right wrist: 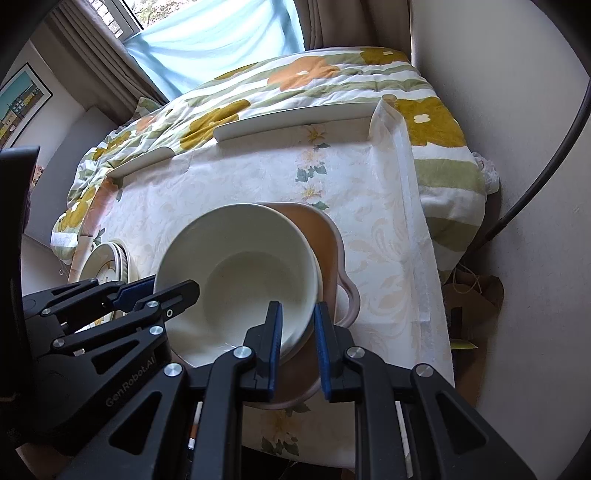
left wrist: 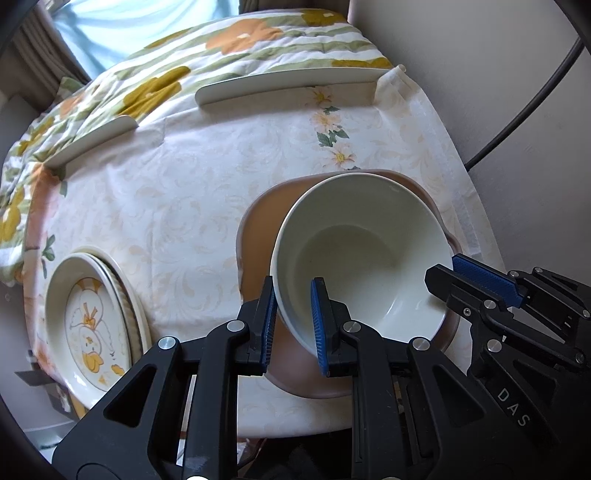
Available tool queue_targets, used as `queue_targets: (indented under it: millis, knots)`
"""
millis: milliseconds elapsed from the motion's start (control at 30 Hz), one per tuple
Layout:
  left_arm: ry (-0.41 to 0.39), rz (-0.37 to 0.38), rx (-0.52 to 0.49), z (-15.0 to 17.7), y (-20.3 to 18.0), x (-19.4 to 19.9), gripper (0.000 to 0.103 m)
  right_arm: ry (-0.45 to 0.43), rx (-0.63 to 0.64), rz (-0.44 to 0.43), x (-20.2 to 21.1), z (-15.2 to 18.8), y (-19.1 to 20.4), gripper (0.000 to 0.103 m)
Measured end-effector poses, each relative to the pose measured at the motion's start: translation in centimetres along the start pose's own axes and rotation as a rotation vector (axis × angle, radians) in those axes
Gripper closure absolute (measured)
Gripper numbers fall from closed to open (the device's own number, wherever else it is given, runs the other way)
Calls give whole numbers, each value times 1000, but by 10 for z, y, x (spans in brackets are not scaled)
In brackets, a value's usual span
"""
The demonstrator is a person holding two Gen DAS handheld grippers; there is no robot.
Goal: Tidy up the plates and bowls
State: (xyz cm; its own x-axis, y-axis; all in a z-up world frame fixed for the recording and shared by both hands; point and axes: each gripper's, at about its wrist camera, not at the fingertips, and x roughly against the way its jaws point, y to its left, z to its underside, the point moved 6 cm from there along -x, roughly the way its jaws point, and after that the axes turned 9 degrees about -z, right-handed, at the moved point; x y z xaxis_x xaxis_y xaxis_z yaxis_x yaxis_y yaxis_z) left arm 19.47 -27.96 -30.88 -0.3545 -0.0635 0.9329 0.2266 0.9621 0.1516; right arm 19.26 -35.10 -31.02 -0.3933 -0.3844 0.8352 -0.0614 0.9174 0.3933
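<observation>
A cream bowl (left wrist: 362,251) rests tilted inside a wider pink-brown bowl (left wrist: 258,236) on the floral tablecloth. My left gripper (left wrist: 293,325) straddles the cream bowl's left rim, one pad inside and one outside, closed on it. My right gripper (right wrist: 298,343) straddles the bowl's (right wrist: 240,273) right rim the same way, over the pink bowl (right wrist: 332,236). Each gripper shows in the other's view: the right one (left wrist: 480,284), the left one (right wrist: 155,295). A stack of plates (left wrist: 92,317) with a yellow duck picture lies at the left; it also shows in the right wrist view (right wrist: 107,262).
The table (left wrist: 184,192) has a raised white rim (left wrist: 295,81) at the far edge, with a flowered quilt (left wrist: 240,33) behind it. A wall and a dark cable (left wrist: 524,110) are at the right. The table's right edge (right wrist: 424,258) drops off beside the bowls.
</observation>
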Motion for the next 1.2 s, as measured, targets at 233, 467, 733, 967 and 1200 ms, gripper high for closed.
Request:
queue_targets:
  millis: [233, 467, 733, 967, 1200]
  knots:
    - [-124, 56, 32, -9, 17, 43, 86, -79, 24, -23, 34, -7, 12, 87]
    - [-413, 0, 95, -5, 56, 115, 0, -184, 69, -4, 78, -6, 26, 52]
    - [-260, -11, 38, 20, 79, 95, 0, -120, 119, 114, 99, 10, 20, 5]
    - [-43, -5, -41, 38, 69, 37, 0, 94, 108, 177, 54, 26, -5, 5]
    - [79, 38, -83, 37, 53, -10, 6, 210, 90, 168, 6, 29, -18, 23]
